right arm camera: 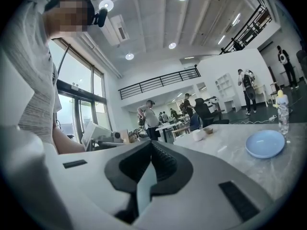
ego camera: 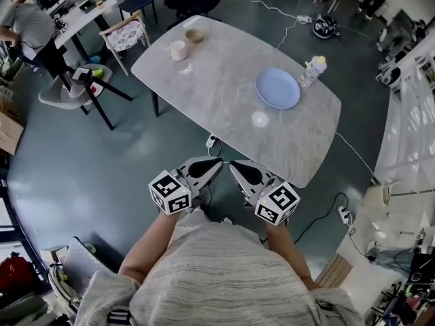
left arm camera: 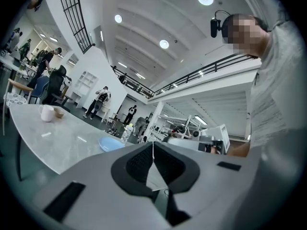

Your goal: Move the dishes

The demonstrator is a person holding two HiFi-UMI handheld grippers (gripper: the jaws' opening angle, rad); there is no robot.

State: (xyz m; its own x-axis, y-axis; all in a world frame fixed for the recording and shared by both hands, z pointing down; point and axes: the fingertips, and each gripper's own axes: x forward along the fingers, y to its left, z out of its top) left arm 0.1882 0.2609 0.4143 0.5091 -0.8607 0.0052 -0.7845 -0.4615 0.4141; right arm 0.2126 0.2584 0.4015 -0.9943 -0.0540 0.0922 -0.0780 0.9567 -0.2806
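A light blue plate (ego camera: 277, 88) lies on the grey marble table (ego camera: 224, 100), toward its right side. A white cup (ego camera: 177, 49) and a small brown bowl (ego camera: 195, 34) stand at the table's far left end. My left gripper (ego camera: 216, 162) and right gripper (ego camera: 232, 165) hang side by side below the table's near edge, close to my body, tips almost meeting. Both are shut with nothing between the jaws. The plate (left arm camera: 111, 143) and cup (left arm camera: 46, 112) show in the left gripper view; the plate (right arm camera: 265, 143) and cup (right arm camera: 197, 134) show in the right gripper view.
A clear bottle with a yellow top (ego camera: 313, 71) stands just right of the plate. A chair (ego camera: 126, 35) sits at the table's far left corner. Cables and a power strip (ego camera: 211, 142) lie on the floor under the near edge. People stand in the background.
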